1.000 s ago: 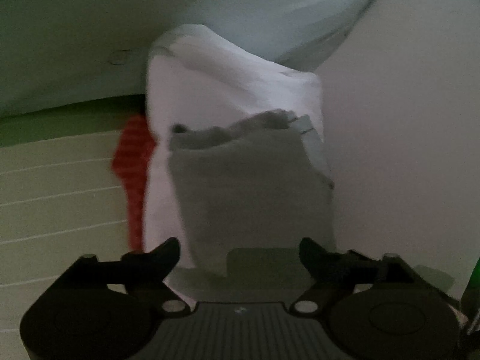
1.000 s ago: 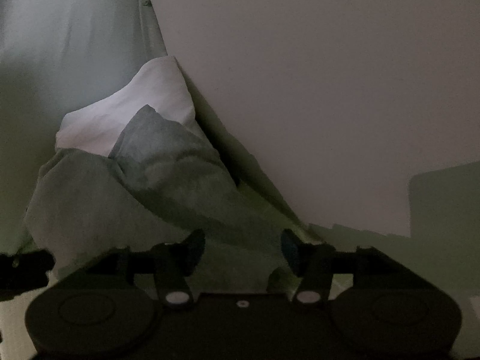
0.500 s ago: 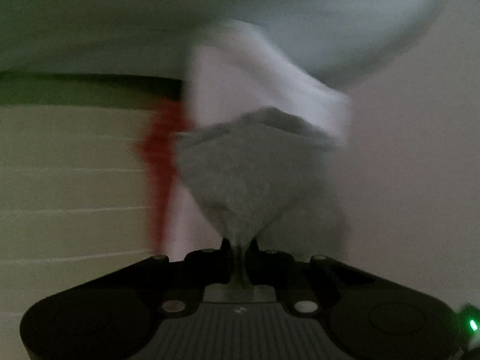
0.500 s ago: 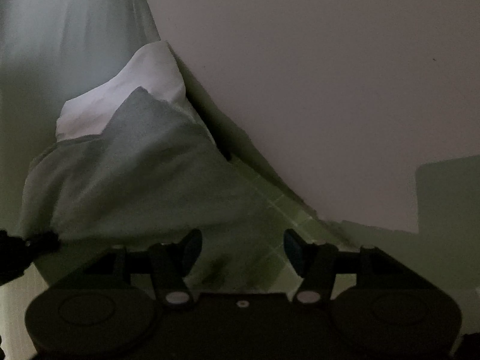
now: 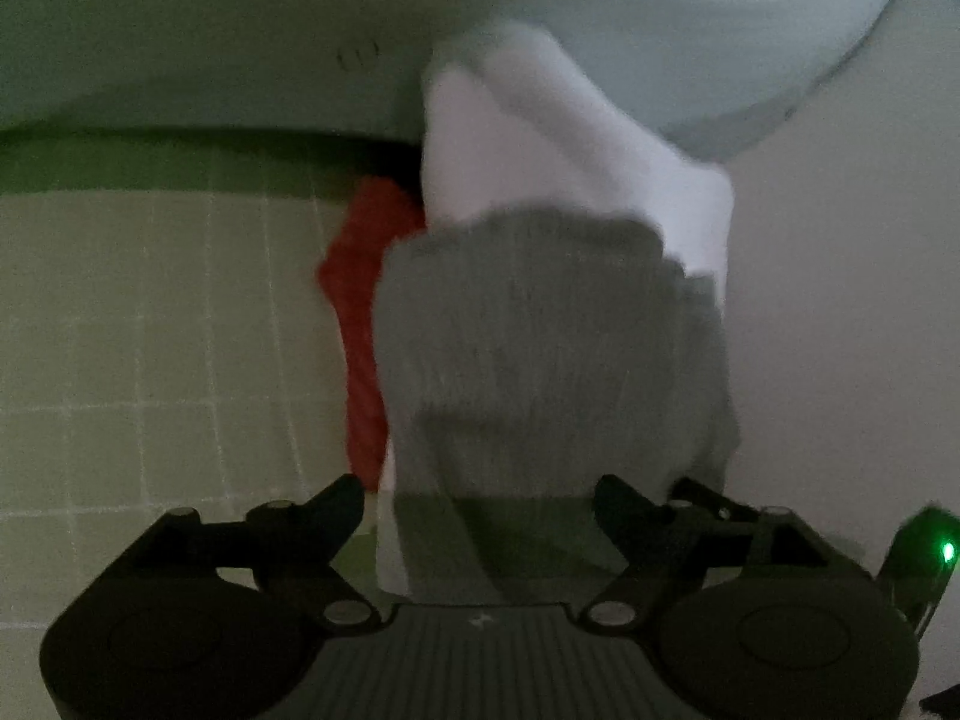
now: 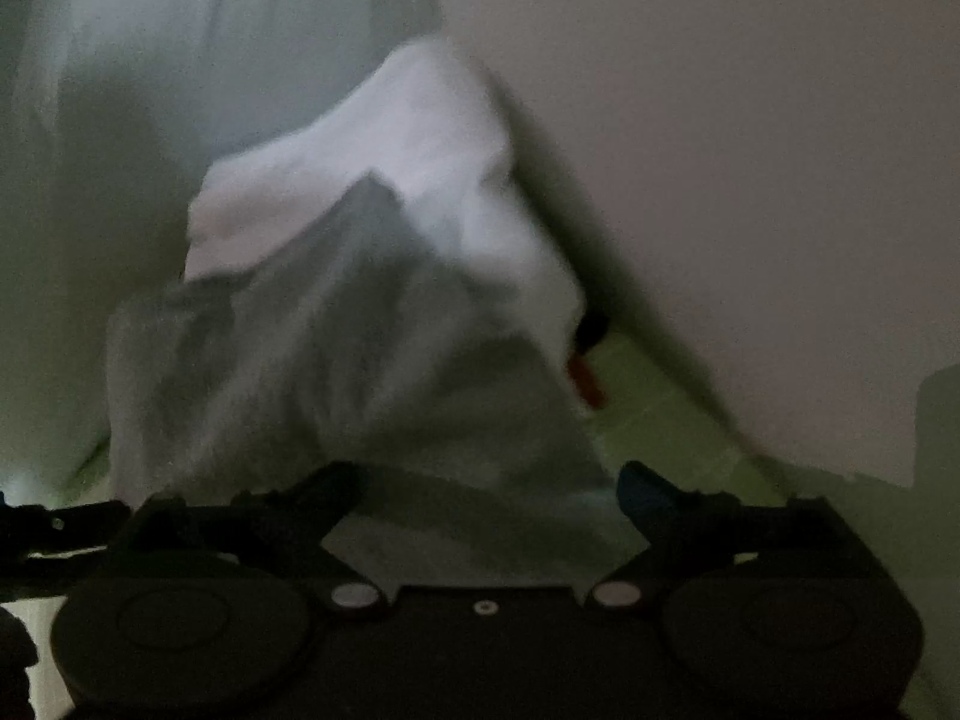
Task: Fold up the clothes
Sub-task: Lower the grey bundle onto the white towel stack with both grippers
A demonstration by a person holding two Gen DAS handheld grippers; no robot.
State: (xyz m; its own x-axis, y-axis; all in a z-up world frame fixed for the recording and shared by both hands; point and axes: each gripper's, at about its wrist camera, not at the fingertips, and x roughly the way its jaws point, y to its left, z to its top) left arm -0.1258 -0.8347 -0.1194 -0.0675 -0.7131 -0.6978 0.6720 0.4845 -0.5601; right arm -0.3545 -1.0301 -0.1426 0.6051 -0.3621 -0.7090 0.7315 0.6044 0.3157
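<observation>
Left wrist view, dim and blurred: the left gripper (image 5: 480, 495) has its jaws wide apart with nothing between them. Just beyond lies a grey cloth (image 5: 540, 324), heaped on a white cloth (image 5: 558, 162). A red cloth (image 5: 360, 300) shows fully only here, a long strip touching the pile's left side. The pile sits on a green checked sheet (image 5: 150, 330), beside a pale wall (image 5: 840, 300), with a pale pillow (image 5: 690, 30) behind.

Right wrist view: the right gripper (image 6: 489, 489) is also spread wide and holds nothing. The grey cloth (image 6: 312, 372) spreads wider here and blocks most of the sheet (image 6: 654, 420). The white cloth (image 6: 420, 144) rises behind it, and only a small tip of red (image 6: 585, 381) peeks out at the right edge. Part of the left gripper shows dark at the far left.
</observation>
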